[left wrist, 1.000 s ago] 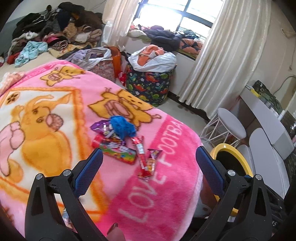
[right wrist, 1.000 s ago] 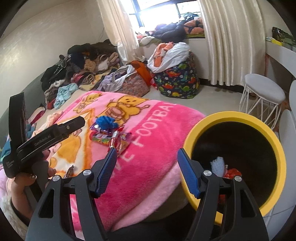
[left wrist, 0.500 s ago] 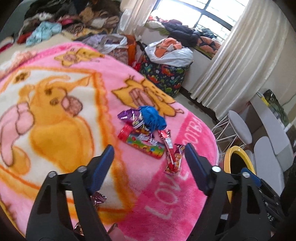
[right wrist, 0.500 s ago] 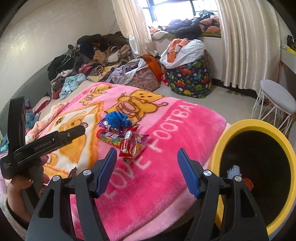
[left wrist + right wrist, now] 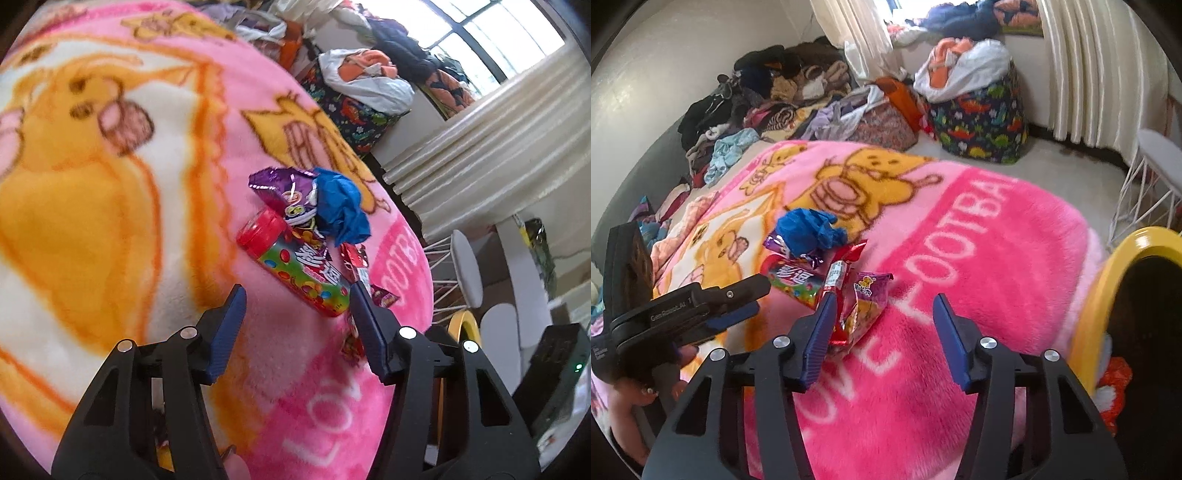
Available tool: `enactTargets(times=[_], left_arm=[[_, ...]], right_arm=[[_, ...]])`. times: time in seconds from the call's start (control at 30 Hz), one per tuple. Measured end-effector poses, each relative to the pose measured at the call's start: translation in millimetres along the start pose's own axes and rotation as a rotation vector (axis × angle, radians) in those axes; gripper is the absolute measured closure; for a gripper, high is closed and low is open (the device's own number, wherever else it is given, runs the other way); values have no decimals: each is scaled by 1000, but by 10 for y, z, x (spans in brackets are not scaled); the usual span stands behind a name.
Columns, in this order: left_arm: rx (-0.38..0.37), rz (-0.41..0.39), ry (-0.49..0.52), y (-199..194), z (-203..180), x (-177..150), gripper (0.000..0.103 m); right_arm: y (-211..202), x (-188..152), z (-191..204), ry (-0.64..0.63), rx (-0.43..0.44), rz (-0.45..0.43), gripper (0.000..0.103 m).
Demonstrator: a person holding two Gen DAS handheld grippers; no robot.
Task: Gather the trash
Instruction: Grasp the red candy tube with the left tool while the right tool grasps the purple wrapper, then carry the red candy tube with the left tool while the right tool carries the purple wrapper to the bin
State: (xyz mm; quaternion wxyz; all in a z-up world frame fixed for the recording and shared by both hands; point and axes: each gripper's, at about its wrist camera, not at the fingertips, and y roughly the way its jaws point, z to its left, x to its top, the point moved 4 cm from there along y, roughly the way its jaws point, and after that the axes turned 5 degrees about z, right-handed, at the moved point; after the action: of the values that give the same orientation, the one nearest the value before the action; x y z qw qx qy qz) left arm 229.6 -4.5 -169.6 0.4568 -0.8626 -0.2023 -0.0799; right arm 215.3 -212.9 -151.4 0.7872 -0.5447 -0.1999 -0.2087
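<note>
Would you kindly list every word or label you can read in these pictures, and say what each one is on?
"FOOTBA", cut off at the fold: pink blanket.
"LO" and "OVE", partly hidden: same blanket.
"GenRobot.AI": side of the left tool.
Two large Chinese characters, roughly "彩逗", unsure: candy tube.
Print on the purple wrapper and pink sachet: too small to read.

wrappers (image 5: pixel 864 295) on blanket (image 5: pixel 997 258) | bin (image 5: pixel 1100 280) right of blanket

Daylit window (image 5: pixel 495 44), pale curtains (image 5: pixel 1082 74), clothes heap (image 5: pixel 768 96) against wall.
</note>
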Motion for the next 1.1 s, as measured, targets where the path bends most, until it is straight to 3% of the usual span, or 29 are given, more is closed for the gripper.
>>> enactTargets(times=[0.3, 0.43, 0.47, 0.63, 0.7, 1.1], left_arm=[[-69, 21, -140, 234, 128, 94, 58], [-58, 19, -163, 291, 154, 125, 58], [-55, 16, -167, 304, 154, 131, 58], [-23, 1, -175, 365, 128, 157, 58], [-4, 1, -173, 378, 108, 174, 62], [-32, -2, -116, 104, 104, -88, 71]], right_arm=[[477, 40, -43, 49, 72, 99, 59], [523, 27, -80, 64, 91, 115, 81], [507, 21, -89, 72, 105, 117, 83], [331, -56, -139, 95, 112, 88, 84], [237, -107, -143, 93, 103, 73, 84], [-223, -284, -54, 50, 81, 7, 84]])
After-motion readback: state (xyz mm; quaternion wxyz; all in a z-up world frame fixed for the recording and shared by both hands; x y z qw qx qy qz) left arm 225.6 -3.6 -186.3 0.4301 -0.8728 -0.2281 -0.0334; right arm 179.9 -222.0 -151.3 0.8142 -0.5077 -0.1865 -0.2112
